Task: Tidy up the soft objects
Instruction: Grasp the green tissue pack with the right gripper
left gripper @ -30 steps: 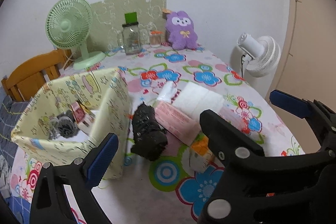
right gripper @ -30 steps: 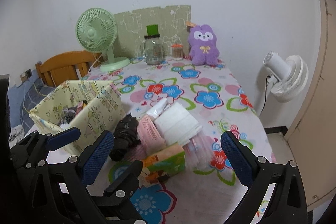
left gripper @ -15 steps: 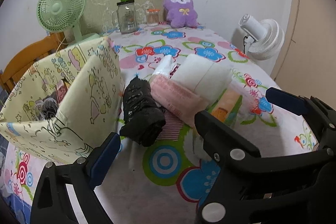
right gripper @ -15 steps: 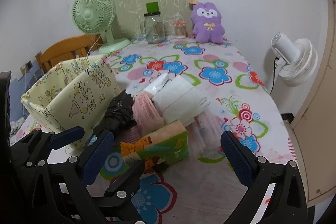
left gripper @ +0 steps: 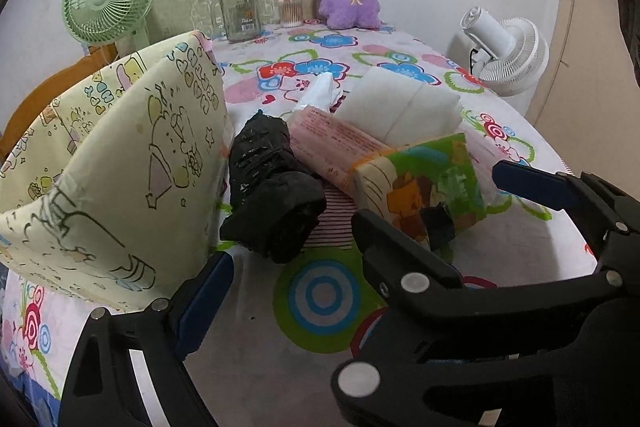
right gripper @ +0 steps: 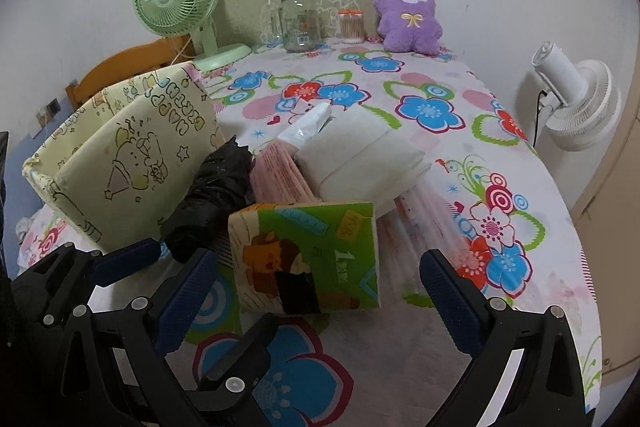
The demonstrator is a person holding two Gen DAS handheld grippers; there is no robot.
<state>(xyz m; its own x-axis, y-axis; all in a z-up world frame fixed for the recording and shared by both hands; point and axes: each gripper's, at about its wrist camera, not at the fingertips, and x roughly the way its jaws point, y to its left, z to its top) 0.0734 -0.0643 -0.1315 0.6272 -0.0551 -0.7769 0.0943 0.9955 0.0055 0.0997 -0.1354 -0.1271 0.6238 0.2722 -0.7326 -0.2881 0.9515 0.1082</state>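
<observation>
Flowered tablecloth (right gripper: 432,99) carries a pile just right of the yellow bin (right gripper: 132,163). Your left gripper (left gripper: 360,223) and right gripper (right gripper: 316,279), both spread and empty, approach the green tissue pack (right gripper: 308,255) at its front; next, straddle and squeeze it.

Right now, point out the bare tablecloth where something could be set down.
Free: the cloth between the white folded pack and the purple plush, and the near edge before the green tissue pack. Crowded: the pile beside the yellow fabric box.
</observation>
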